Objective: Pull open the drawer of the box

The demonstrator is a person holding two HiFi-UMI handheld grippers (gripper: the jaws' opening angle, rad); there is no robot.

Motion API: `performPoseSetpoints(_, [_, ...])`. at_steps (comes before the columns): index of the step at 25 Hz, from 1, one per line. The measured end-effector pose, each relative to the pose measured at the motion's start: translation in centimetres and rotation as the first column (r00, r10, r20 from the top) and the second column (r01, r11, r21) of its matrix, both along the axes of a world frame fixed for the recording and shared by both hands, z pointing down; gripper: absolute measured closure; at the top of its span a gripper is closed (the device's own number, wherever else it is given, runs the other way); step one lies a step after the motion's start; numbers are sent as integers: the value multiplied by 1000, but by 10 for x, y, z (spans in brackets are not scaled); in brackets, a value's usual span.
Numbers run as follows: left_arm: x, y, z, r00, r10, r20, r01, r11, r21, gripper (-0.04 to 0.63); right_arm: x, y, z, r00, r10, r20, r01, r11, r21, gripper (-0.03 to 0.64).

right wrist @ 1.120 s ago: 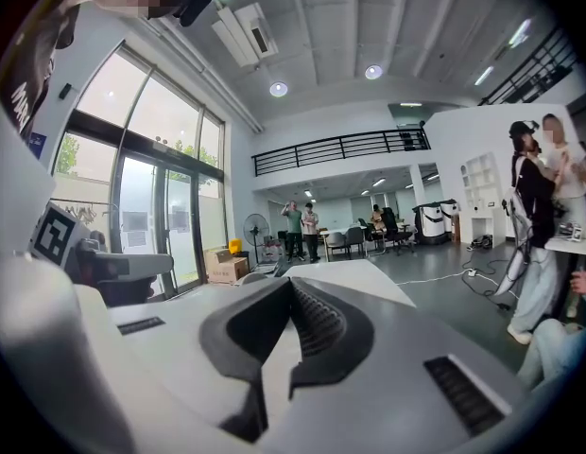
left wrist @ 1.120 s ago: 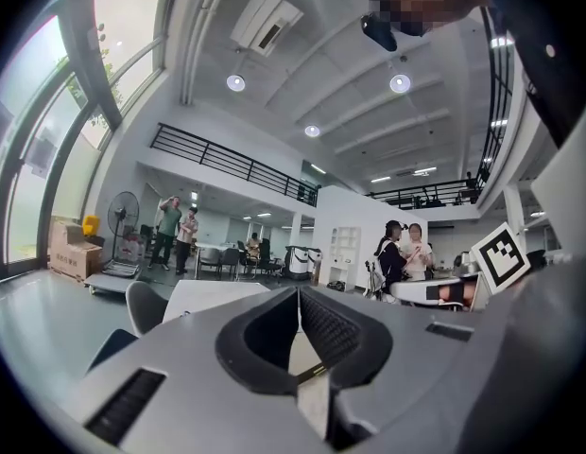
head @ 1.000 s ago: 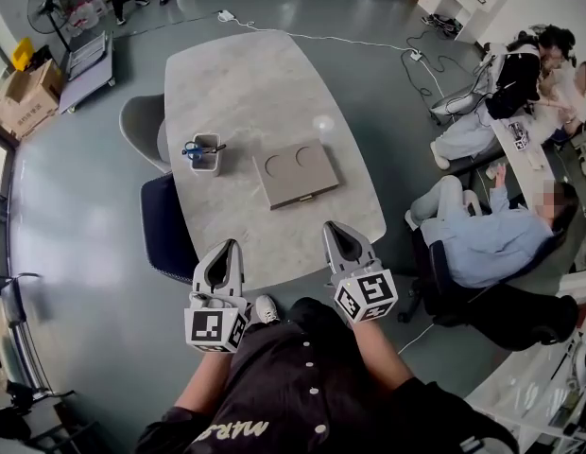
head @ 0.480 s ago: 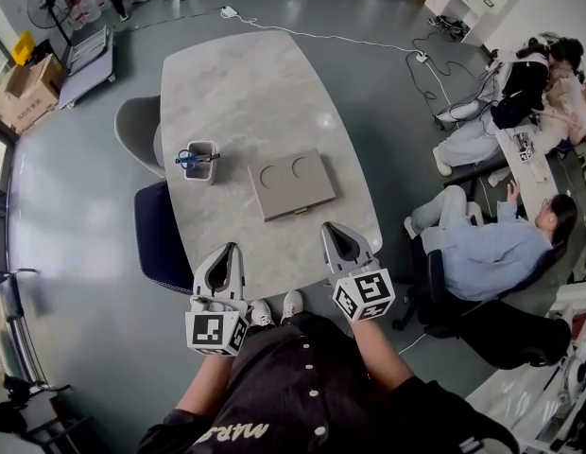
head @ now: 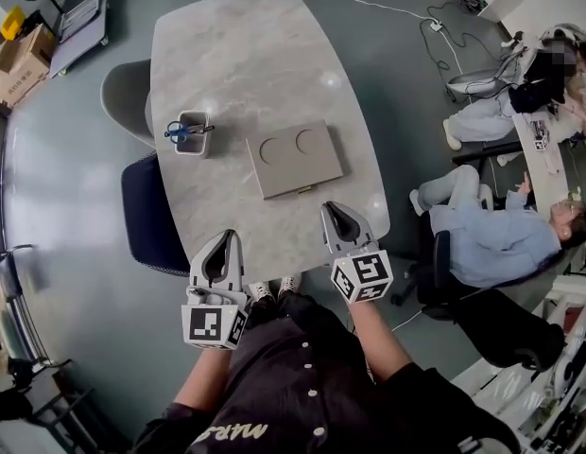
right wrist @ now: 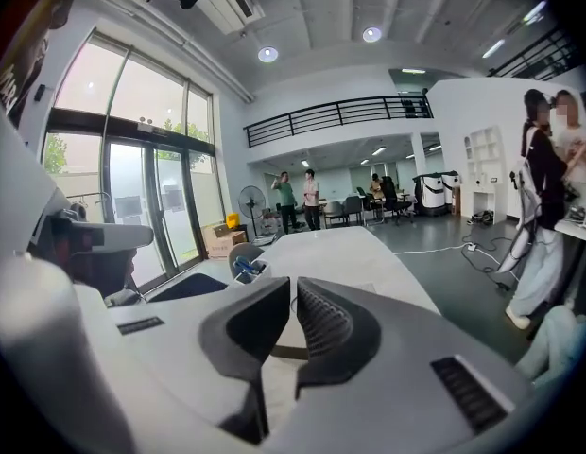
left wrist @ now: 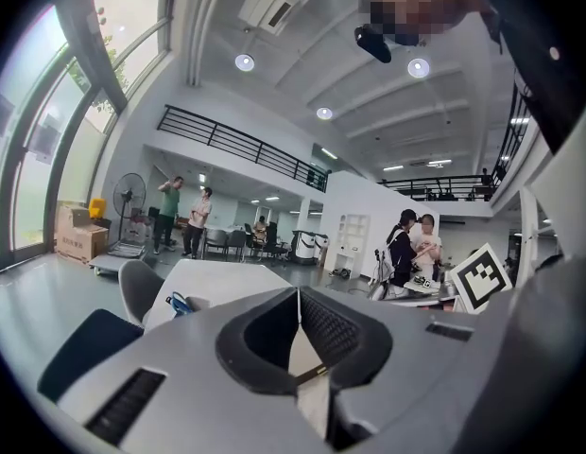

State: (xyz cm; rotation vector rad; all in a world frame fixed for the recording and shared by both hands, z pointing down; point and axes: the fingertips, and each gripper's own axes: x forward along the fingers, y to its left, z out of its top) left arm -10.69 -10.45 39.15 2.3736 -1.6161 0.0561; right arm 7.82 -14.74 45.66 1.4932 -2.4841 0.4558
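From the head view the box point(head: 295, 159) lies flat near the middle of the table point(head: 227, 55), its lid showing two round recesses and its drawer front point(head: 303, 191) closed, facing the near edge at 6 o'clock. A pen cup point(head: 191, 132) stands at 9 o'clock from the box, well apart from it. The left gripper point(head: 225, 235) hovers over the near table edge at 7 o'clock from the box, and the right gripper point(head: 329, 207) is near the drawer front, at 5 o'clock from it, touching nothing. Only the gripper views show the jaws head-on: the left pair meets tip to tip with nothing between, and the right pair is likewise closed and empty. Those views show just a sliver of the box point(right wrist: 284, 337) under the jaws, but add standing people point(right wrist: 295, 197) far down the hall, which the head view lacks. The head view alone shows a seated person point(head: 482, 244) at 3 o'clock from the table.
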Motion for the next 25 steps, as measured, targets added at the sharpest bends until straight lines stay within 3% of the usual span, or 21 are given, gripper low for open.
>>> performPoseSetpoints(10, [-4, -24, 57, 1000, 10, 6, -9, 995, -99, 578, 3, -39, 95, 997, 32, -64, -41, 988, -152, 542])
performPoseSetpoints(16, [-5, -32, 95, 1000, -4, -8, 3, 988, -152, 578, -3, -54, 158, 992, 20, -124, -51, 968, -248, 458])
performPoseSetpoints(25, [-7, -37, 140, 1000, -21, -14, 18, 977, -213, 578, -8, -68, 226, 976, 20, -215, -94, 936, -340, 407])
